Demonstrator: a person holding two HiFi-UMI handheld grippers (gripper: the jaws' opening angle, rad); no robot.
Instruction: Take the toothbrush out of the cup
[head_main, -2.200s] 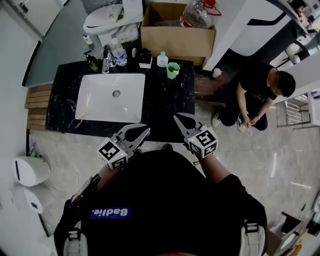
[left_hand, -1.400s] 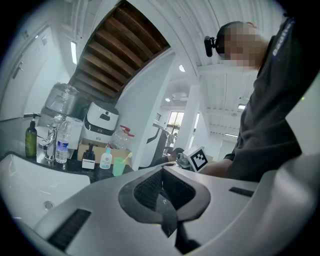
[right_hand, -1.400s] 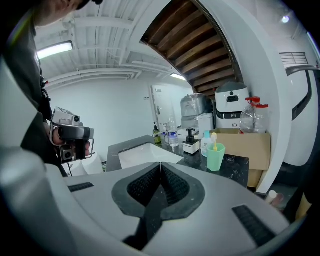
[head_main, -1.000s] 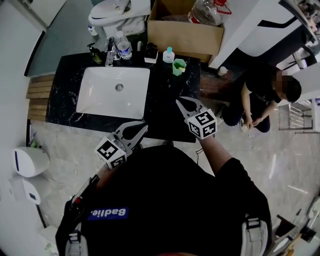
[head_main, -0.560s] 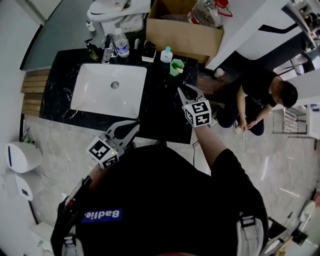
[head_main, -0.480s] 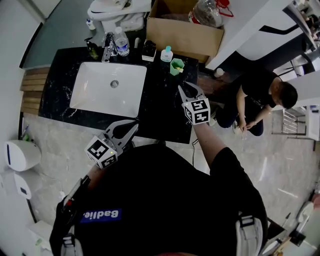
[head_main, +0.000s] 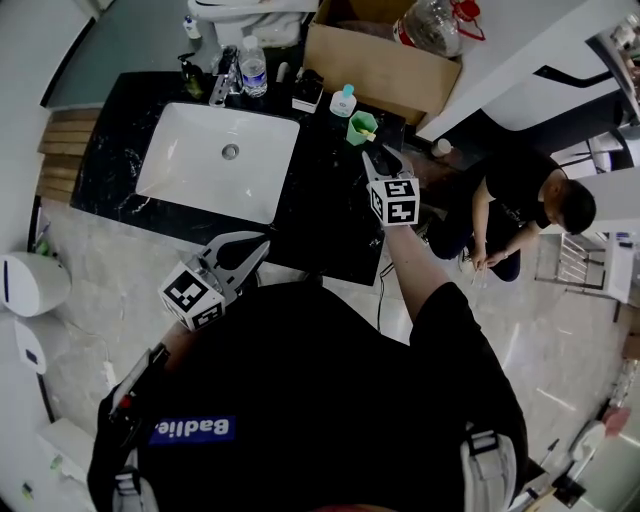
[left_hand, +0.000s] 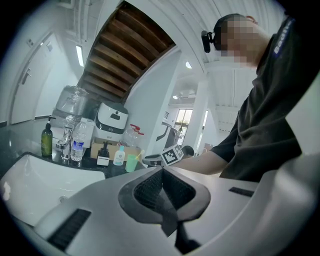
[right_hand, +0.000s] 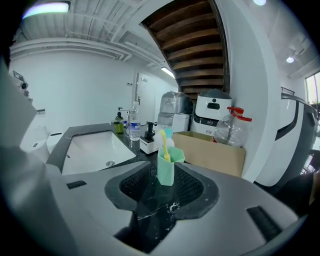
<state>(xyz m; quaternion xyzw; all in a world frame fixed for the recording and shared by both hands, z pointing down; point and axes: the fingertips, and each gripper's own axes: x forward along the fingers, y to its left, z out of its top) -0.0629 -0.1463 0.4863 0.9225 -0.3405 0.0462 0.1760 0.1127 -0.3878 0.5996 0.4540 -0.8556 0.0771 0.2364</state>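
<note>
1. Jaws on the right gripper (head_main: 372, 158) just swung wide, nothing between them, and it's moved in close to the green cup (head_main: 362, 127)
2. Yellow toothbrush (right_hand: 163, 144) is still in the cup, so I'd guess the grab comes next
3. Left gripper (head_main: 255, 245) hangs back, closed and empty

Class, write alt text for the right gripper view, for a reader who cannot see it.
The right tool has just been opening its jaws; they stand apart and empty, framing a green cup with a yellow toothbrush just ahead on a black counter. A white sink lies to the left, and a cardboard box sits behind.
</note>
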